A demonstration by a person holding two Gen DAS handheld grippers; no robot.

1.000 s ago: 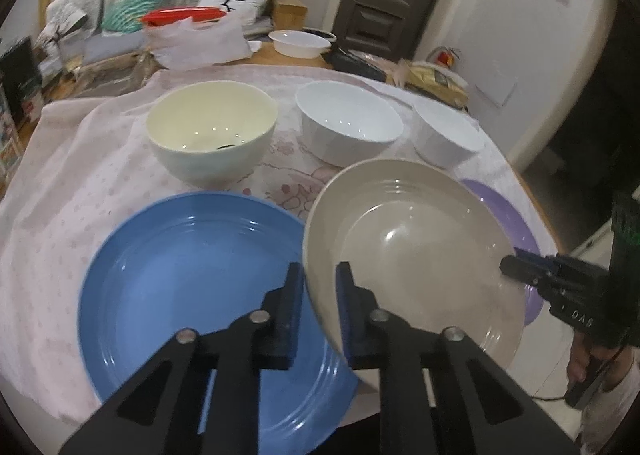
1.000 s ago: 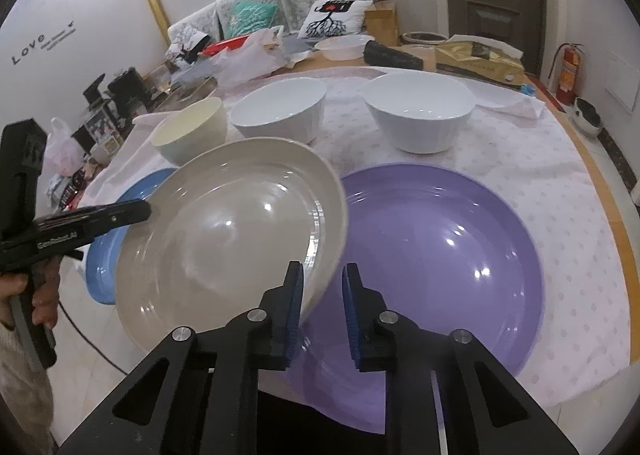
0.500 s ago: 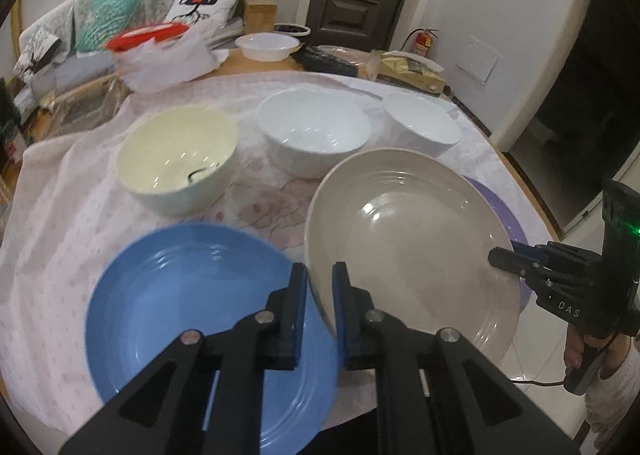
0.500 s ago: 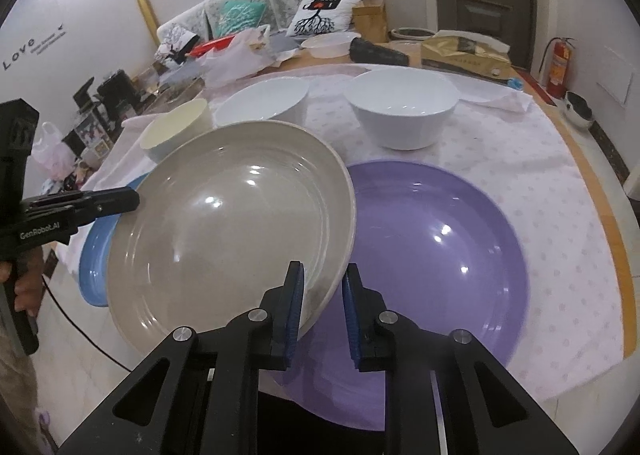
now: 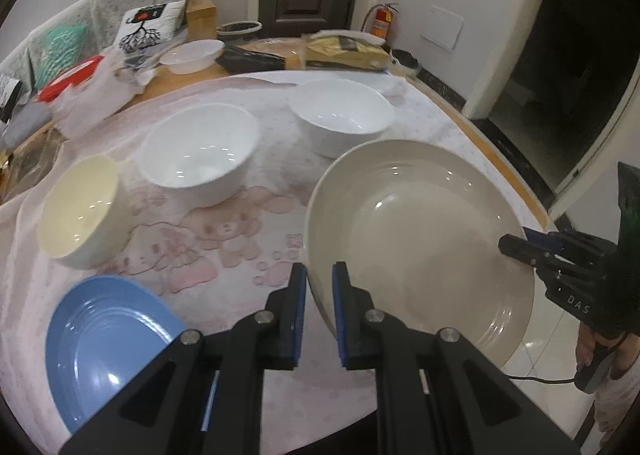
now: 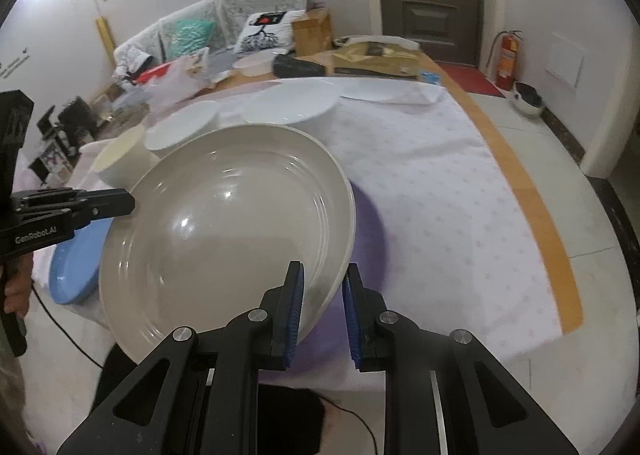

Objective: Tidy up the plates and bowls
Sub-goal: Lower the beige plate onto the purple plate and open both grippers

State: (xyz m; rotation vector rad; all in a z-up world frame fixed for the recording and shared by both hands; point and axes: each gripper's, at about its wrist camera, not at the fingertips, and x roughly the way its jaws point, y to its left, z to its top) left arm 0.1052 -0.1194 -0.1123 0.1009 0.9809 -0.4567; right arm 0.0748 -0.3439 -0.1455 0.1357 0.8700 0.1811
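Table [image 5: 248,387]: round, under a pale pink dotted cloth; everything below is placed against it.
Beige plate [image 5: 416,239]: largest dish, lifted off the table and tilted, hanging over the near edge; in the right wrist view it covers most of the purple plate.
Purple plate [image 6: 370,231]: flat on the table by the near edge, only a sliver showing past the beige rim.
Blue plate [image 5: 100,347]: flat on the table at the near left edge, well apart from the beige plate.
White bowls: one mid-table [image 5: 200,153], one further right [image 5: 342,115], both upright.
Cream bowl [image 5: 82,211]: upright at the table's left side, just beside the mid-table white bowl.
Left gripper [image 5: 320,295]: fingers narrowed onto the beige plate's left rim, one pad on each face.
Right gripper [image 6: 322,307]: fingers either side of the plate's opposite rim; inner pad on the plate, outer pad seems to stand just off it, though the blur makes that hard to judge.
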